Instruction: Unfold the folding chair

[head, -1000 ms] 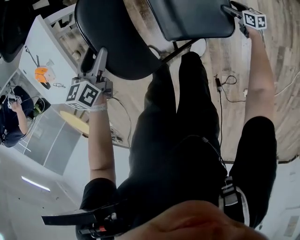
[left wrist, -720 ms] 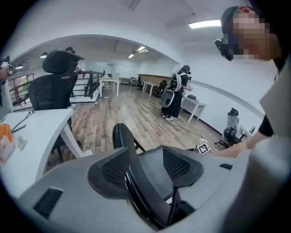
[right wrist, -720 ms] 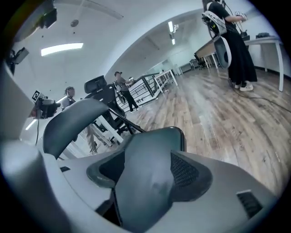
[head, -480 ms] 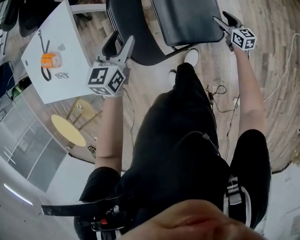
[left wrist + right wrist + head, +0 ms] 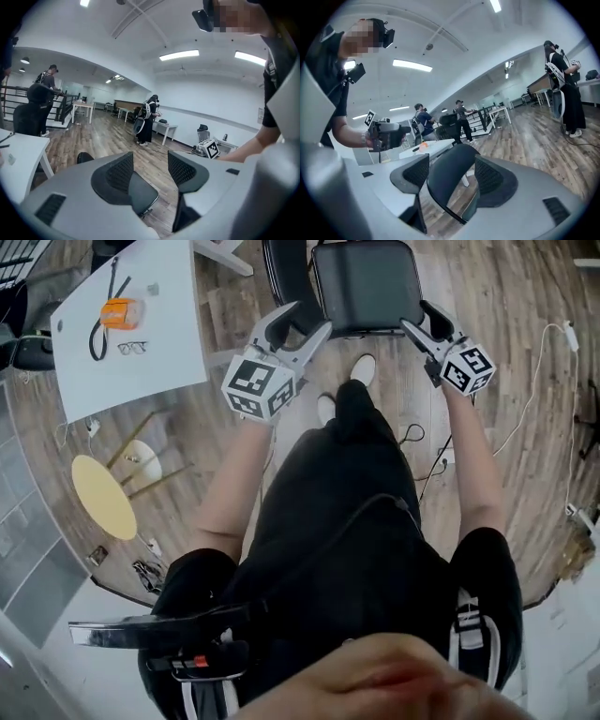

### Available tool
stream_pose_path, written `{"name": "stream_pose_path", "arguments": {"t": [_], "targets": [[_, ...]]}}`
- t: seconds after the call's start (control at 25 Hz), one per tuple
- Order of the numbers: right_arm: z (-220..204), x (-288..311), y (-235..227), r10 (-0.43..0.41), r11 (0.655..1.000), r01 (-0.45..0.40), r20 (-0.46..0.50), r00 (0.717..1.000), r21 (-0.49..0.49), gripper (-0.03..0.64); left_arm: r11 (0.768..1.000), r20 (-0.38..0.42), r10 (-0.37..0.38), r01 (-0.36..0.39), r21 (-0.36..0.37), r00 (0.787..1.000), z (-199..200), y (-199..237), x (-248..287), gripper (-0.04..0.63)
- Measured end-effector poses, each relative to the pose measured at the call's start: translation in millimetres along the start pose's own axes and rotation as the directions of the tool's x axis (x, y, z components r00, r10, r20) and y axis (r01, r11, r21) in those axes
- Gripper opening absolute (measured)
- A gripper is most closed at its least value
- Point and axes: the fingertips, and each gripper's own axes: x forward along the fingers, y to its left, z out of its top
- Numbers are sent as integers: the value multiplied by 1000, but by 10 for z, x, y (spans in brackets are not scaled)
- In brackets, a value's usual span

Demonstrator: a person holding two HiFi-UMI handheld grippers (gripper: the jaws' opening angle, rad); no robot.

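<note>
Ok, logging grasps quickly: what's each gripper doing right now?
Left gripper: open, holding nothing.
Right gripper: open, part of the black padded folding chair between its jaws, not clamped.

Black all over the folding chair [image 5: 366,282] at 12 o'clock, seat and back alike. Light grey on the left gripper [image 5: 307,317] and the right gripper [image 5: 415,315], each with a cube of black-and-white square markers. Black cross-hatched pads on the fingers [image 5: 119,171]. White for the counter [image 5: 159,352] at 10 o'clock, with an orange item [image 5: 122,313] on top. Pale yellow on the round stool [image 5: 103,495] at 8 o'clock. Brown wood grain across the floor [image 5: 511,437]. White on the shoes [image 5: 363,368].
</note>
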Motion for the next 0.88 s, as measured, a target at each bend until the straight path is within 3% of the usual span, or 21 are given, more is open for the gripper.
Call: {"name": "stream_pose_path", "arguments": {"t": [0.16,0.36,0.52,0.68,0.88], "targets": [[540,-335,827,54,996,-50,46,997,-69,310,992,59,-73,67,103,996,305,-584,-357,233],[1050,-769,1729,96,973,-82,55,994,-216,310,973,111,-197,181,142,974,574,-1272,-743,233],[1296,-1064,2373,139,961,-117,70,988,-252,294,960,102,-257,242,143,961,633,-1709,-1070,233],[1596,-1276,2667,182,954,-145,124,975,-260,245,958,159,-259,232,166,953,847,-1940,-1233,223],[1874,-1599,2753,267,931,-216,147,952,-296,179,969,235,-196,151,197,952,1077,-2213,-1206,182]]}}
